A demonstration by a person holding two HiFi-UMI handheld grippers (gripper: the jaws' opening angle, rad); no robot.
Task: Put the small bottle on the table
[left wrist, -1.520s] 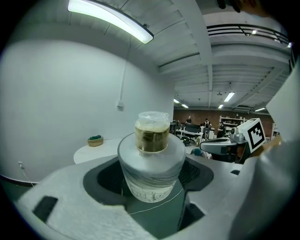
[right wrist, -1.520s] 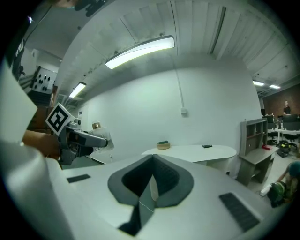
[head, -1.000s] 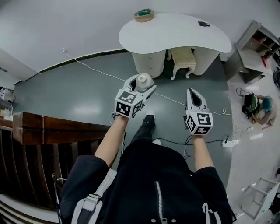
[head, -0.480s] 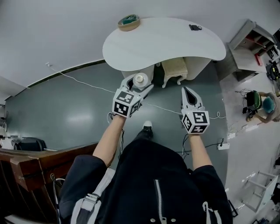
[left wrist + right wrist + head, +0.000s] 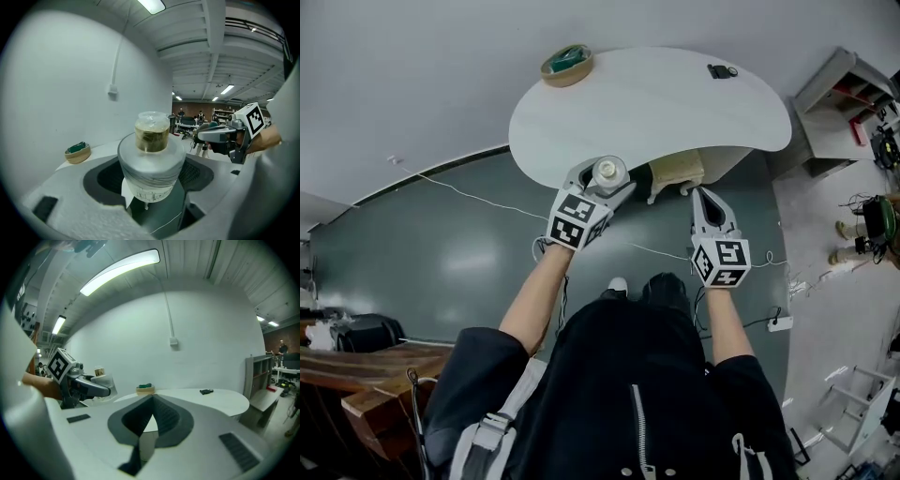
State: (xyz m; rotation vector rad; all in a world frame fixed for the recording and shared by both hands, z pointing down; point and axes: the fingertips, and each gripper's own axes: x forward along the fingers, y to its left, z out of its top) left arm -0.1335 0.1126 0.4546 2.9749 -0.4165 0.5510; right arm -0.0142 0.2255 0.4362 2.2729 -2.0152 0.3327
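The small bottle [image 5: 607, 172] is frosted white with a clear-topped gold cap. It stands upright between the jaws of my left gripper [image 5: 603, 184], which is shut on its body [image 5: 150, 165]. In the head view the bottle hangs over the near edge of the white curved table [image 5: 656, 103]. My right gripper [image 5: 703, 196] is held level beside it, to the right, with its jaws together and nothing in them [image 5: 152, 399]. From the right gripper view, the bottle [image 5: 102, 380] shows at the left with the table [image 5: 211, 401] beyond.
A small basket with something green [image 5: 566, 64] sits at the table's far left edge. A small black object [image 5: 722, 71] lies at the far right. A cream stool [image 5: 675, 172] stands under the table. Grey shelves [image 5: 848, 98] are at the right, a white cable [image 5: 450, 192] crosses the floor.
The person has walked towards the table, which now lies just ahead of both grippers. The wooden railing has slid back at the lower left. The bottle stays gripped.
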